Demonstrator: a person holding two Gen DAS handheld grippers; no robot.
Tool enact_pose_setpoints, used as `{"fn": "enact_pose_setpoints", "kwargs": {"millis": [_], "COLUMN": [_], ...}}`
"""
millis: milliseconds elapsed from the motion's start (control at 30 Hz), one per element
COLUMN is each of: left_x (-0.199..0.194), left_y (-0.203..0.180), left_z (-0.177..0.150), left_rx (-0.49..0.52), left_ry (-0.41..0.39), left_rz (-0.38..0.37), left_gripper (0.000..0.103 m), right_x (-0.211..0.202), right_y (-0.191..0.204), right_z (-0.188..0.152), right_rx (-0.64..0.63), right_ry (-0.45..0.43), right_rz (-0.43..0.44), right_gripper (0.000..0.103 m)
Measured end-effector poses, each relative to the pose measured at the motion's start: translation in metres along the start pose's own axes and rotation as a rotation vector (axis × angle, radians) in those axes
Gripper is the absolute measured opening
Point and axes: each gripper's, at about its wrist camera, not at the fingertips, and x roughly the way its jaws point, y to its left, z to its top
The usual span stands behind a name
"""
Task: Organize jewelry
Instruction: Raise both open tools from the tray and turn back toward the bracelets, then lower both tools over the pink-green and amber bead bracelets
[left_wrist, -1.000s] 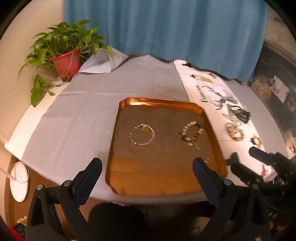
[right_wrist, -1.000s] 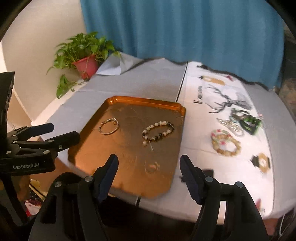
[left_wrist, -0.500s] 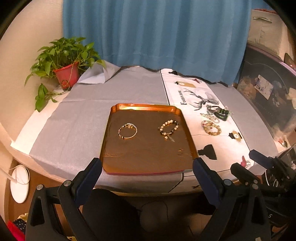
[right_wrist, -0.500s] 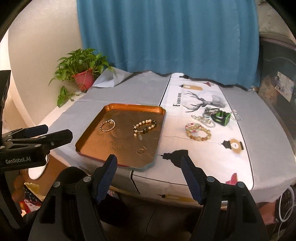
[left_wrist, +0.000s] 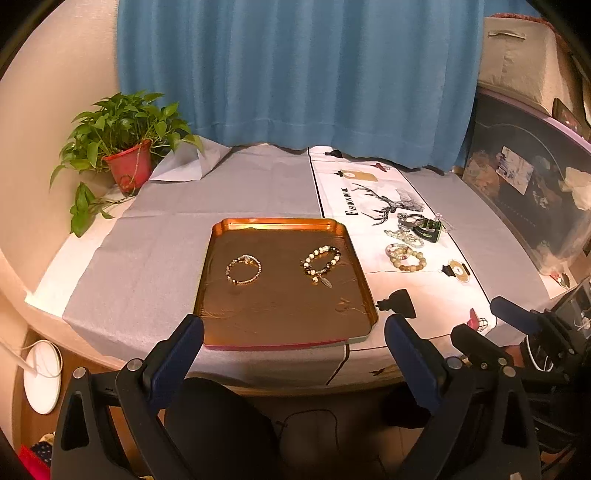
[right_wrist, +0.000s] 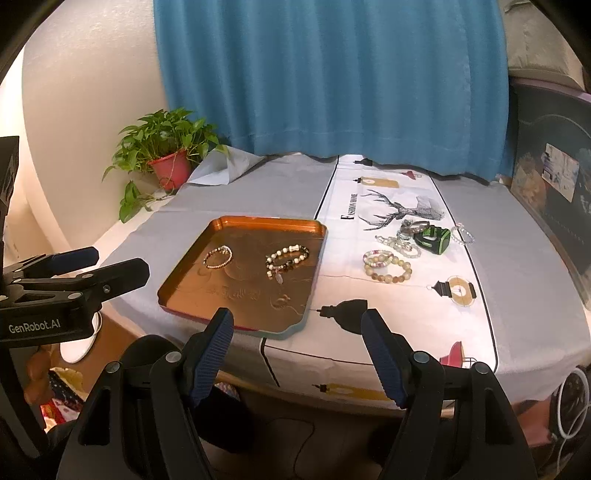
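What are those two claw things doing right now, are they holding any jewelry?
Left gripper: open, holding nothing, short of the copper tray.
Right gripper: open, holding nothing, at the table's near edge.

Mid-frame, a copper tray (left_wrist: 280, 317) holds two bracelets (left_wrist: 243, 269); left tongs (left_wrist: 293, 349) gape wide below, more jewelry (left_wrist: 406, 254) lying at right.

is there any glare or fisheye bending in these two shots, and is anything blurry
Left wrist view: the far rim of the tray glints orange; the table edge bows into a curve; corners go black. Right wrist view: the wall at left washes out; the bracelets look sharp.
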Motion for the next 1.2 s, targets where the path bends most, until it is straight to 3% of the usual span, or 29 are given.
{"fn": "enact_pose_setpoints", "kwargs": {"millis": [400,633,900,1200], "left_x": [0.011,0.040,0.109,0.225], "left_y": [-0.014,-0.033,-0.083,-0.134], "left_z": [0.004,0.020,0.059,0.094], "left_rx": [0.015,0.010,0.077,0.175], "left_ry": [0.024,0.070,0.104,0.218], "left_rz": [-0.011,-0.063,-0.090,-0.113], "left_gripper": [0.097,0.097,0.097,0.097], "right_x": [0.001,0.007,0.053,0.147], "right_y": [-0.013,-0.041,-0.122,-0.169], "right_z": [-0.005,-0.007,0.004,0.026], "right_rx": [0.031,0.064,0.162,0.170], "right_ry": [0.006,0.017,0.058,0.135], "right_rz": [-0.015,-0.069,-0.191,-0.194], "right_gripper": [0.073,0.077,0.078,0.078]}}
